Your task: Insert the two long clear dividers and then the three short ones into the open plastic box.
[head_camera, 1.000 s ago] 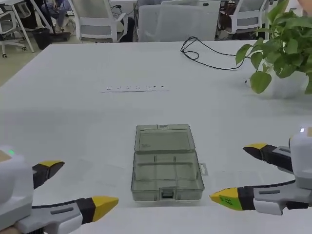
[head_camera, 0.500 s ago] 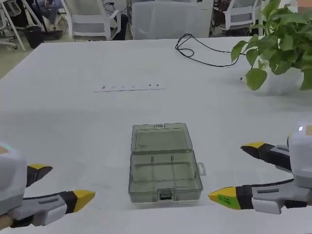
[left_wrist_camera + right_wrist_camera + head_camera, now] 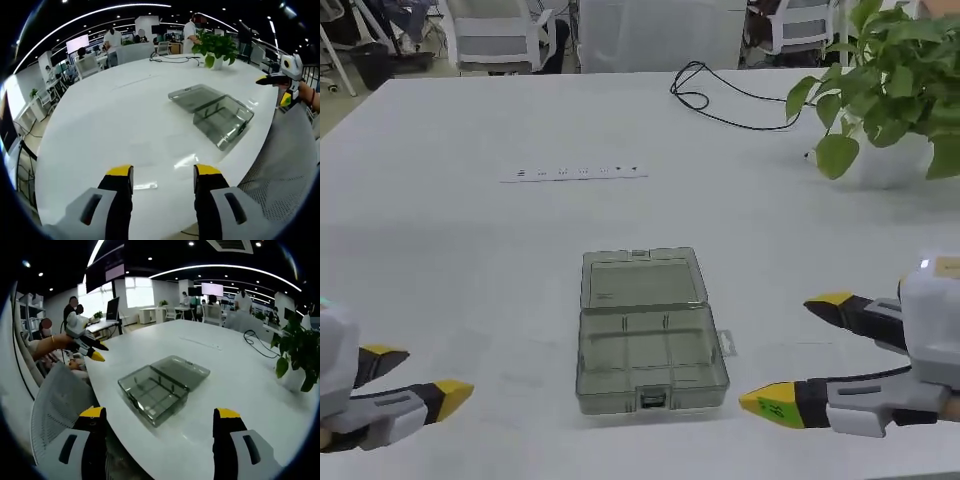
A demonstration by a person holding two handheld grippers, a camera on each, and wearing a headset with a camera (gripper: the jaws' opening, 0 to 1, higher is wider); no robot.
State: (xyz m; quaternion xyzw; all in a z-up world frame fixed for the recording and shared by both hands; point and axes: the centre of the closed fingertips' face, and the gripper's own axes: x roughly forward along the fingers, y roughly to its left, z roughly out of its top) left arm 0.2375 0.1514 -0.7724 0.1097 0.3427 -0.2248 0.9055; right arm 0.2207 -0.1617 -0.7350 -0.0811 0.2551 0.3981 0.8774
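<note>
The smoky clear plastic box [image 3: 650, 345] lies open on the white table [image 3: 470, 260], its lid [image 3: 642, 278] flat behind the base. Faint clear partitions show inside the base, clearest in the right gripper view, where the box [image 3: 155, 390] sits ahead of the jaws. My left gripper [image 3: 425, 372] hovers open at the lower left, well apart from the box. My right gripper [image 3: 788, 352] hovers open just right of the box, holding nothing. The left gripper view has the box [image 3: 220, 112] off to the right, with the right gripper [image 3: 274, 90] beyond it.
A white power strip [image 3: 575, 172] lies behind the box. A black cable [image 3: 720, 95] and a potted plant [image 3: 890, 90] sit at the far right. A small clear tab [image 3: 728, 342] lies against the box's right side. A mesh chair [image 3: 60, 395] stands at the near edge.
My left gripper has drawn back toward the lower left, away from the box. The right gripper has hardly moved. The head camera has shifted, so the whole scene sits slightly left.
</note>
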